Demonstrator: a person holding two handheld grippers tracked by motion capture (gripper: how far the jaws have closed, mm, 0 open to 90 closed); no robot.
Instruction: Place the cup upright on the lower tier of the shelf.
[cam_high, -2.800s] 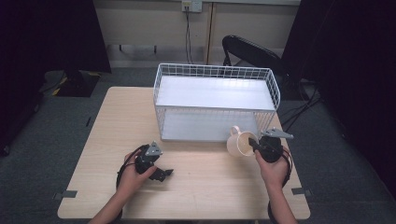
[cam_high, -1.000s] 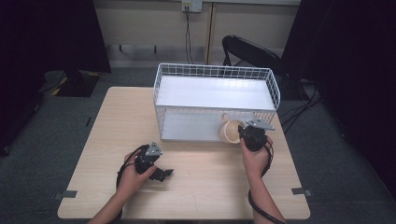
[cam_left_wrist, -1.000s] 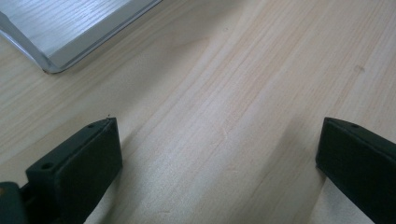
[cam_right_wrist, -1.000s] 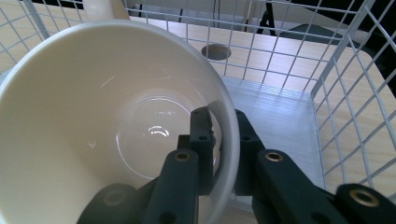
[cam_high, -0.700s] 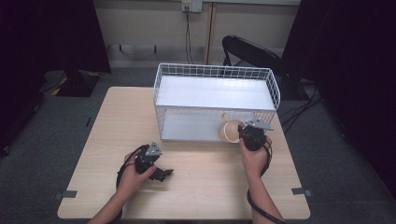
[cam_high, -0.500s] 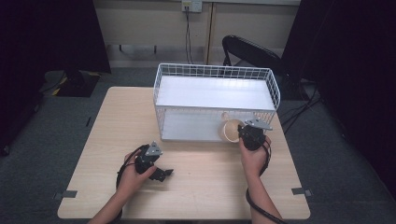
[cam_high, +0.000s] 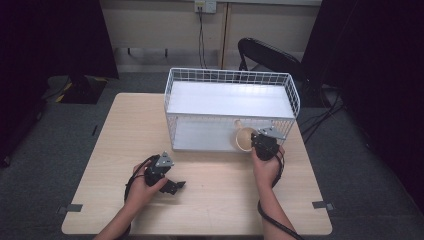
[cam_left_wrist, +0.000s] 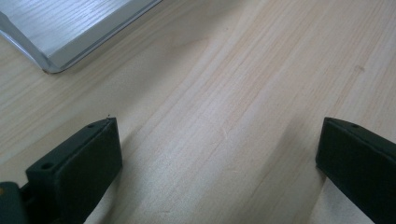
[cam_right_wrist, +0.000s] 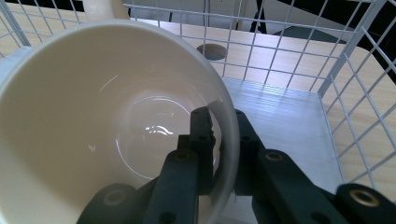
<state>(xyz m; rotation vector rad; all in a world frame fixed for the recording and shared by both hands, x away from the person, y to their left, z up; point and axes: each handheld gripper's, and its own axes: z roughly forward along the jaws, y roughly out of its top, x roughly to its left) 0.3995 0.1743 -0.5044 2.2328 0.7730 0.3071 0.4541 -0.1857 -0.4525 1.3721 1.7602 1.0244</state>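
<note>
A person sits at a pale wooden bench (cam_high: 215, 200) with a hand-held gripper in each hand. On the far half of the bench stands a white wire rack (cam_high: 231, 112) with a solid upper shelf and a lower tier open at the front. The right hand-held gripper (cam_high: 259, 141) is at the right end of that open front, clenched on the rim of a cream mug (cam_high: 245, 139): in the right gripper view one jaw sits inside the mug (cam_right_wrist: 107, 130) and the other outside, pinching the wall between them. The mug lies tipped on its side with its open mouth toward the person, its handle (cam_right_wrist: 99, 8) on the far upper side, and it sits just at or just inside the rack's front edge, above the white lower shelf (cam_right_wrist: 285, 121). The relation that matters is that the shelf space lies straight ahead of this gripper, away from the person, along the mug's own axis; a placement would probably mean pushing forward, then righting the mug. The left hand-held gripper (cam_high: 172, 185) rests low on the bench near the person, well apart from the rack, jaws spread wide over bare wood (cam_left_wrist: 219, 116) and holding nothing.
</note>
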